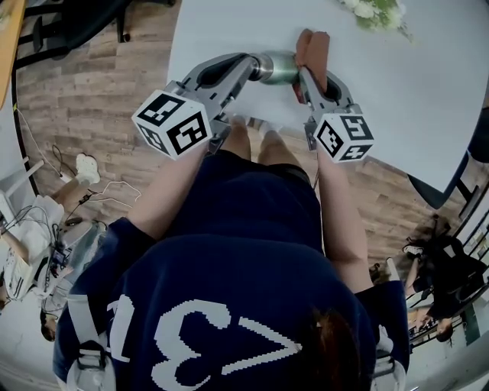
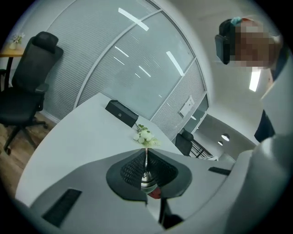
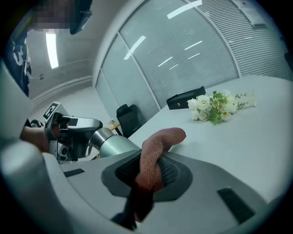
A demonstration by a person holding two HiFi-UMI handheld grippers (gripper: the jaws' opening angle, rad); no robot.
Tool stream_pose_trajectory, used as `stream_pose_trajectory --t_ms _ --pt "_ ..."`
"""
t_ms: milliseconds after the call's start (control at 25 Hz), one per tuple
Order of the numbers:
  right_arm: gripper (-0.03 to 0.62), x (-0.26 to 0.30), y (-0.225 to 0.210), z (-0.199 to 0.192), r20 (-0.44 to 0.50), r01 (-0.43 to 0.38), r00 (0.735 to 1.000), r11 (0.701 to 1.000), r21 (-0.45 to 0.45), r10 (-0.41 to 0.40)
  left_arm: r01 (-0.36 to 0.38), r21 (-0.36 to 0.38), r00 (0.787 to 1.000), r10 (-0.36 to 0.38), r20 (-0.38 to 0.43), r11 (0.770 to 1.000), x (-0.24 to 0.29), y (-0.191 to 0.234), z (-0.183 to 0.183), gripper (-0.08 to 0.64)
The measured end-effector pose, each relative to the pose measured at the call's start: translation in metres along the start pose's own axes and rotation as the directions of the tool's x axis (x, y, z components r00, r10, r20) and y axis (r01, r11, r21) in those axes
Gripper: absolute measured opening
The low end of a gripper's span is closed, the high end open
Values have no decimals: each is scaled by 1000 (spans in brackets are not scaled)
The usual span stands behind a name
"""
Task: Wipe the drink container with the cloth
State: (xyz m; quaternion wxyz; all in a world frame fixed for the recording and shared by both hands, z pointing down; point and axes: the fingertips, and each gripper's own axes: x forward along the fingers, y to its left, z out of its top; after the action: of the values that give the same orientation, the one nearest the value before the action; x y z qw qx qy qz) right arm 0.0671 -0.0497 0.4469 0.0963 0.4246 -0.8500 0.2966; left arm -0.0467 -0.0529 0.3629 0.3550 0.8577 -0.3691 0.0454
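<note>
Pinching the cloth (image 3: 161, 140), right hand-held gripper (image 3: 153, 172) barely parted.

Left claw (image 1: 256, 66) and right claw (image 1: 307, 76) are clamped.

— What sort of place is it?
— An office. A black swivel chair (image 2: 27, 87) stands by a big white table (image 2: 78, 137), with glass walls (image 2: 137, 77) and blinds (image 2: 181, 98) behind.

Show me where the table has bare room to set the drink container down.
Free: the wide table stretch right of the cloth, short of the flowers; also the patch beyond the drink container. Crowded: the near edge, where left tongs and right tongs hold them.
</note>
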Motion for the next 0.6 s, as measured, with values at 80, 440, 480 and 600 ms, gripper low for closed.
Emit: stream_pose_trajectory --t_ms 80,440,480,600 --pt "63 -2 7 5 21 -14 1000 1000 10 13 -19 -29 1000 20 16 999 3 0 1 25" --pt "63 20 109 53 78 -162 978 940 -301 194 -118 -87 991 122 50 989 -2 25 11 25" --pt "63 20 108 51 76 -153 980 941 -301 184 -118 -110 991 125 52 987 -3 28 11 25" --pt "63 12 85 37 64 -107 989 949 -297 132 -127 -122 990 135 53 984 -6 34 10 25"
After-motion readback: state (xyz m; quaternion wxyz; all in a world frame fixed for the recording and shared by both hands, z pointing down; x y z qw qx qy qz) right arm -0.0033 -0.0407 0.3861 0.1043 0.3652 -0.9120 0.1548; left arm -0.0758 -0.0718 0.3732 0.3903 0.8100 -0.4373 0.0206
